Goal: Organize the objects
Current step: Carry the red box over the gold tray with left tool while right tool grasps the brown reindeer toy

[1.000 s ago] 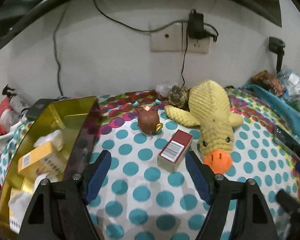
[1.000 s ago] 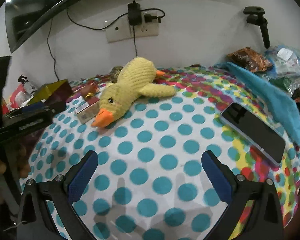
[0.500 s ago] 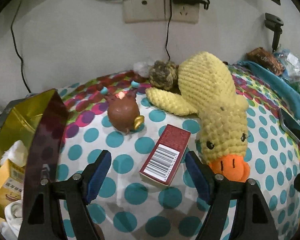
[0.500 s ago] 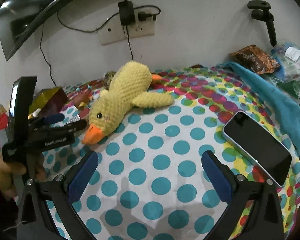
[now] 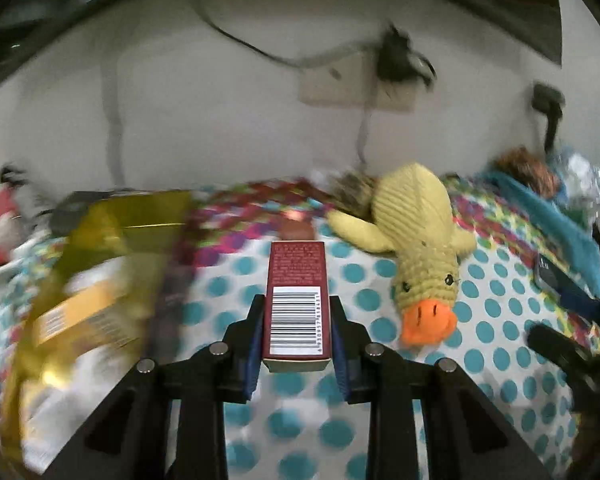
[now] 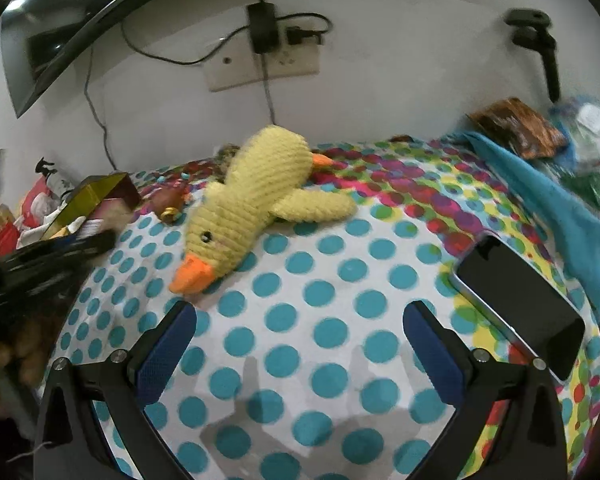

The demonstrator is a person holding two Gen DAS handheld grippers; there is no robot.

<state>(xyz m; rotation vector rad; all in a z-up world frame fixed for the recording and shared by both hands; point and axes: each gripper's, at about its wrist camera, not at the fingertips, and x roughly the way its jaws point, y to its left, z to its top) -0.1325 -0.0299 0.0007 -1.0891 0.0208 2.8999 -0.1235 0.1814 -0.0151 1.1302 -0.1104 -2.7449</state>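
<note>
Maroon carton (image 5: 297, 300) is clamped between the left gripper (image 5: 297, 320) pads, barcode face up, lifted off the dotted cloth (image 6: 320, 320) and sticking forward past the fingertips. Gold tin (image 5: 100, 264) sits at the cloth's left edge, already part full (yellow box and white bits inside, blurred).

Risks as I judge them:
- Grip is on the carton's near end only, so the long overhang could let it pivot or slip on a fast swing.
- Left view is motion-blurred toward the tin; coming in low could clip the tin's wall and shove it off the left edge.
- Thin card may crush if squeezed harder.

Right gripper (image 6: 300, 344) has its fingers spread wide, holding nothing, over the cloth's near edge. Plush duck (image 6: 252, 200) lies mid-cloth, phone (image 6: 516, 312) near the right edge; neither is in the carton's path.
</note>
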